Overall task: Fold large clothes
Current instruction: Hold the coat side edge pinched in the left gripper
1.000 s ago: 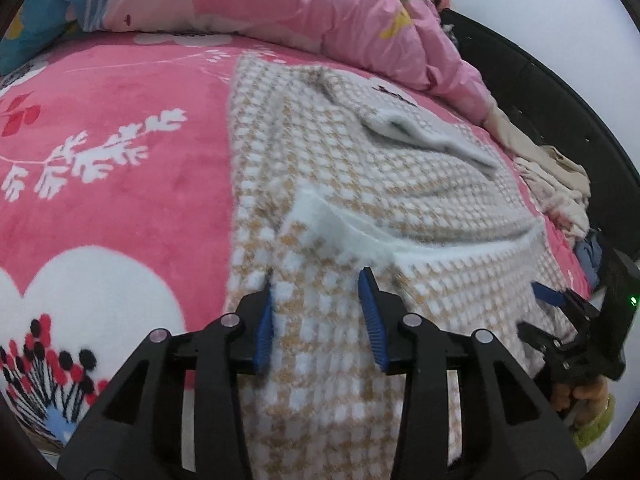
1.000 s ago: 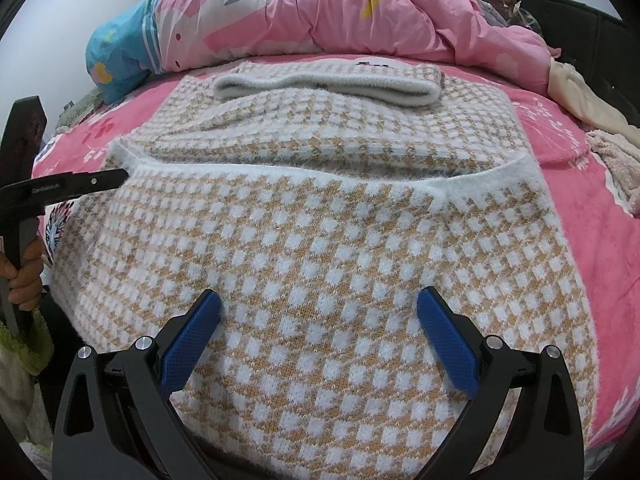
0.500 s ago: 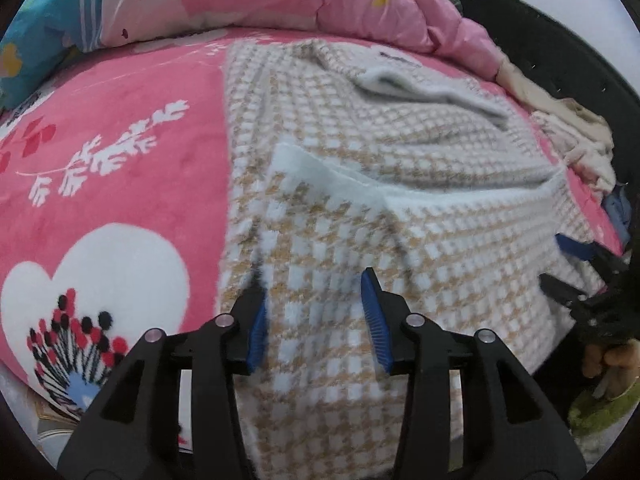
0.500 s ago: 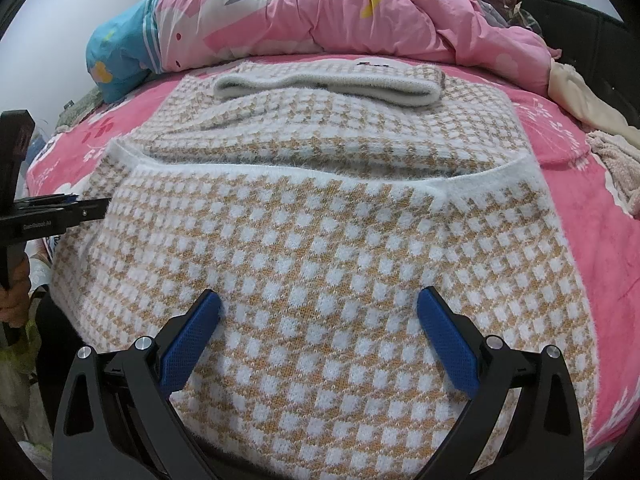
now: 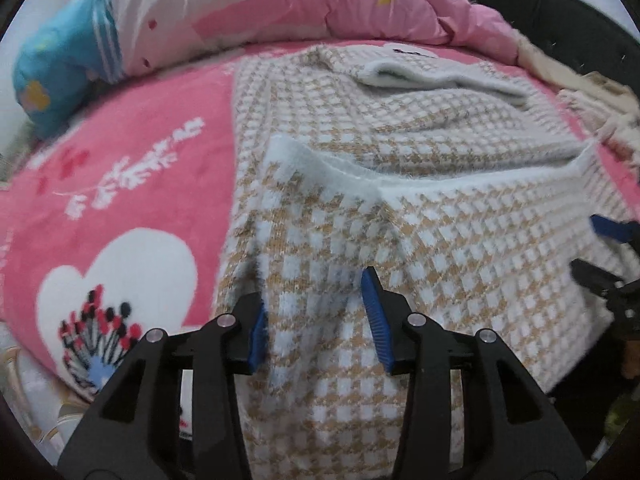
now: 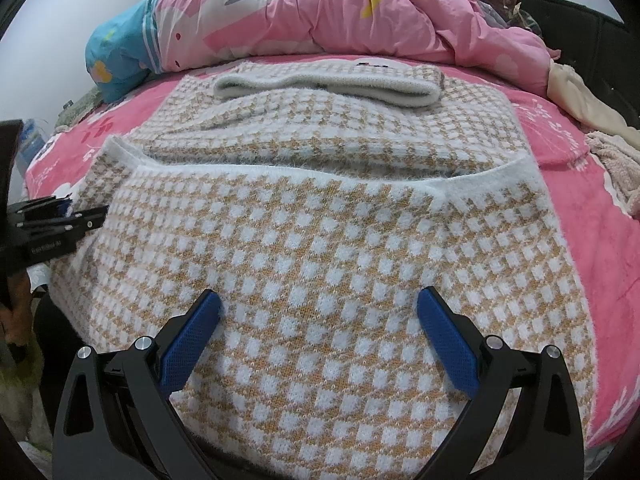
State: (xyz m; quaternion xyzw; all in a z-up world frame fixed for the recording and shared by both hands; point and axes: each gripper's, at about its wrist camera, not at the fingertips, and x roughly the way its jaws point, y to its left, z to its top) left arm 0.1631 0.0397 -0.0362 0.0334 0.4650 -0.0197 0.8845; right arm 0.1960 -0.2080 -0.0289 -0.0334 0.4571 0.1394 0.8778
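Observation:
A tan-and-white houndstooth sweater (image 6: 320, 240) lies flat on the pink bed blanket (image 5: 120, 184). A white fluffy band (image 6: 280, 170) runs across its middle, and the white collar (image 6: 328, 84) lies at the far end. My left gripper (image 5: 314, 296) hovers over the sweater's near left edge with its jaws partly open and knit bunched between them, not pinched. It also shows at the left rim of the right wrist view as the left gripper (image 6: 60, 220). My right gripper (image 6: 320, 300) stands wide open over the near middle of the sweater, holding nothing.
A pink duvet (image 6: 360, 12) and a blue pillow (image 6: 116, 64) are heaped at the far end of the bed. Cream clothes (image 6: 616, 160) lie at the right side beside the dark bed frame (image 6: 592, 40). The sweater's near end hangs over the bed's front edge.
My left gripper has slid along the sweater's left side and turned toward its middle, its jaws the same width. The right gripper and the sweater have stayed put.

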